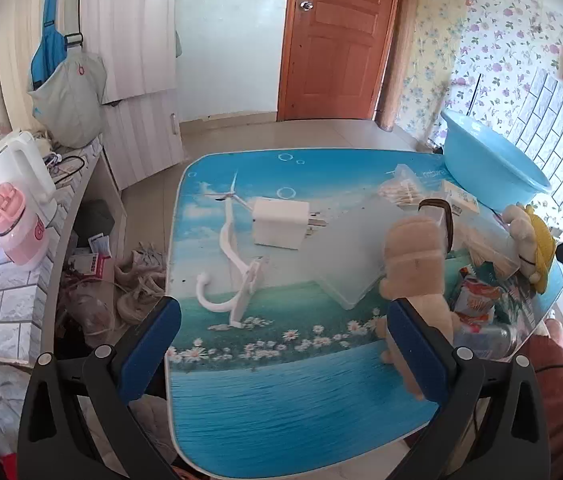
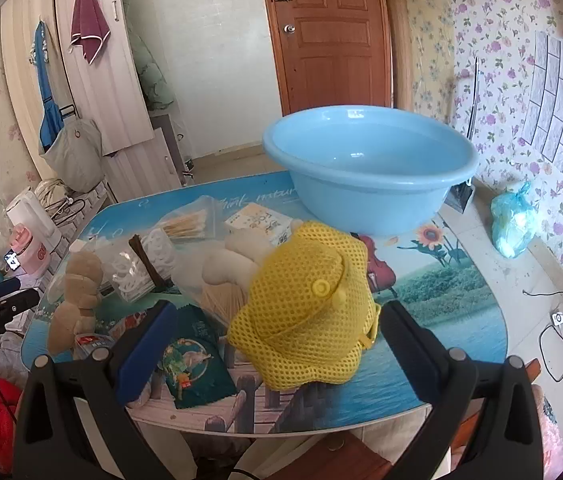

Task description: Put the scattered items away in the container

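Floral wallpaper and a wooden door (image 2: 327, 32) back the printed table (image 1: 281, 392). At its far edge sits the empty blue basin (image 2: 369, 168). Yellow hat (image 2: 305, 312), tan plush (image 1: 413, 264), charger (image 1: 279, 224) lie scattered before it. Both left gripper (image 1: 281, 344) and right gripper (image 2: 277, 344) gape, gripping nothing.

Bench (image 2: 461, 320) with printed seascape top. Blue basin (image 2: 369, 168) at far edge. Near the basin: cotton swab bag (image 2: 189, 222), small carton (image 2: 259, 220), yellow mesh hat (image 2: 309, 312), green packet (image 2: 193, 364), tan plush toy (image 2: 75, 296). Well left of the basin: white charger (image 1: 279, 224), white hook (image 1: 227, 276).
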